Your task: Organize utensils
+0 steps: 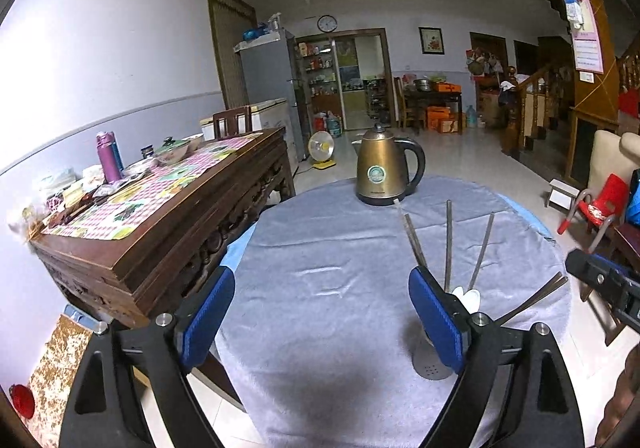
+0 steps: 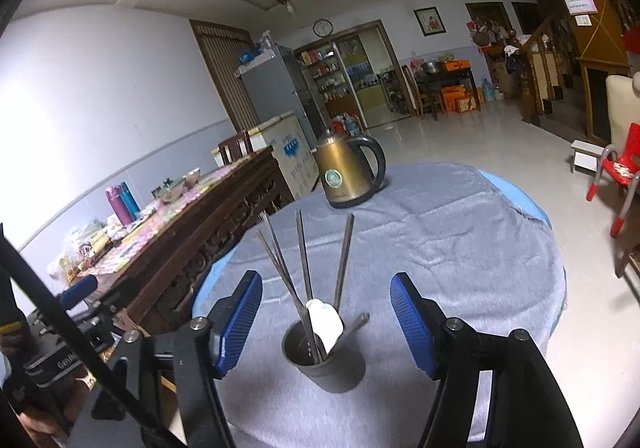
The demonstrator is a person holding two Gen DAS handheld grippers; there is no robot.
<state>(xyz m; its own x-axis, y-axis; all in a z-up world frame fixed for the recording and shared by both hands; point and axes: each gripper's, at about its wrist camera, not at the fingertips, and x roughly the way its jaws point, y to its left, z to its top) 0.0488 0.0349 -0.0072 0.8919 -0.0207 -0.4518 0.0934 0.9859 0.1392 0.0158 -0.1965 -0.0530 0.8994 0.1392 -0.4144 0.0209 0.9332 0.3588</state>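
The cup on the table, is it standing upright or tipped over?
Upright. In the right wrist view the cup stands on its base on the grey cloth, mouth up, chopsticks and a white spoon poking out.

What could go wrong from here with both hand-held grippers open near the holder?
1. The dark holder cup is loaded with tall chopsticks and a white spoon; a nudge from the right hand-held gripper could tip it.
2. The left hand-held gripper has its right finger close beside the chopsticks and might snag them.
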